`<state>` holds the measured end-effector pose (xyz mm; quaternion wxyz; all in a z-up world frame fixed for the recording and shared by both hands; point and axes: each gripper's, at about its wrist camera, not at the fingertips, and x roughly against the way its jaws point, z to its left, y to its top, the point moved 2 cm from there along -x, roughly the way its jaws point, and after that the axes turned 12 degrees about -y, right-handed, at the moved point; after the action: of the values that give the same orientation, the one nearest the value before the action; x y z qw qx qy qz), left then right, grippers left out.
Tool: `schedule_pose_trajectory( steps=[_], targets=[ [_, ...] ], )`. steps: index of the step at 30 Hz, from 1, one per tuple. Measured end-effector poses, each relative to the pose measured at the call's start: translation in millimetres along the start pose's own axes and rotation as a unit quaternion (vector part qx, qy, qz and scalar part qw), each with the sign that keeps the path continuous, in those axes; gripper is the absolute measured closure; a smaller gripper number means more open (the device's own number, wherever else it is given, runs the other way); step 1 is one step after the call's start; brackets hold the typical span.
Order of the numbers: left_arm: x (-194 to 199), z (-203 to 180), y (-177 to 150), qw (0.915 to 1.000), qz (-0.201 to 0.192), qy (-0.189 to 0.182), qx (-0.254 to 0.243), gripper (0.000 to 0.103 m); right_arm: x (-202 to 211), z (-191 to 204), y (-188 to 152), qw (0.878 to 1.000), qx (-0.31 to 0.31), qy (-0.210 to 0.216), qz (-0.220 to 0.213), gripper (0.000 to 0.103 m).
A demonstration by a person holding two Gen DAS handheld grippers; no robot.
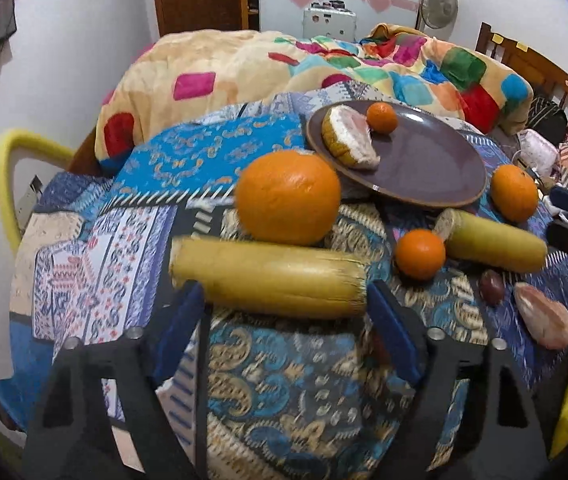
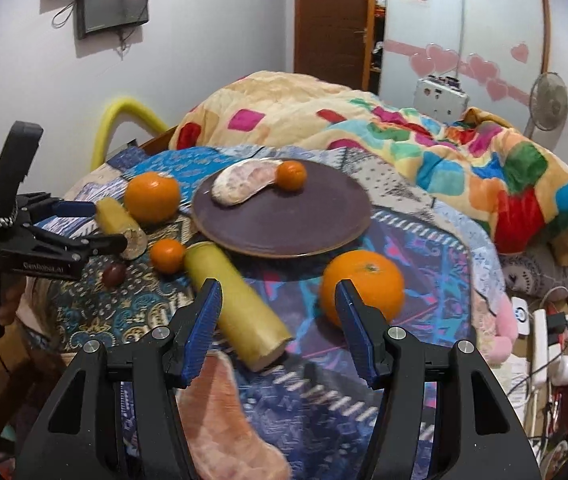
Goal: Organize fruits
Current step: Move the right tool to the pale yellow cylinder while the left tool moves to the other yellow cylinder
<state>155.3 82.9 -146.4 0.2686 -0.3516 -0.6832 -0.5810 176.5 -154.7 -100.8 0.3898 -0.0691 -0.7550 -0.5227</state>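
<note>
- Fruits lie spread over a patterned bedspread [image 2: 423, 248] around a dark brown plate [image 2: 284, 232].
- On the plate sit a pomelo piece [image 2: 244, 184] and a small orange [image 2: 291, 175], touching each other near the plate's far rim.
- Left gripper [image 1: 284, 300] has its jaws wide apart, one on each side of a yellow stalk piece [image 1: 268, 276] lying crosswise just ahead; I cannot tell whether the blue pads touch it.
- Just behind that stalk rests a large orange [image 1: 288, 196], close to the plate's near edge.
- Right gripper [image 2: 278, 300] is also spread wide, holding nothing.
- Its left pad sits beside a second yellow stalk piece [image 2: 240, 300], and its right pad stands in front of another large orange [image 2: 363, 284].
- A second small orange [image 2: 167, 255] lies on the bedspread between the two stalk pieces, with a small dark red fruit [image 2: 114, 274] near it.
- A peeled pomelo segment [image 2: 228, 420] lies on the cloth under the right gripper.
- A bright quilt [image 2: 403, 144] is heaped behind the plate.
</note>
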Motion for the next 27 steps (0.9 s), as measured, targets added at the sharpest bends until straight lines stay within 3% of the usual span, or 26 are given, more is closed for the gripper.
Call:
schedule_pose_trajectory(
  steps=[9,15,27],
  targets=[
    [20,29,-20,0.9994,0.012,0.027,0.017,0.025,-22,23,-8,0.999,0.028,0.018,0.022,0.048],
    [32,25,-9,0.9995,-0.006,0.015,0.027,0.027,-35,25,-5,0.998,0.025,0.037,0.038,0.05],
    [-11,10,17,0.9996,0.003,0.015,0.025,0.026,-39,26,-2,0.996,0.033,0.061,0.053,0.059]
  ],
)
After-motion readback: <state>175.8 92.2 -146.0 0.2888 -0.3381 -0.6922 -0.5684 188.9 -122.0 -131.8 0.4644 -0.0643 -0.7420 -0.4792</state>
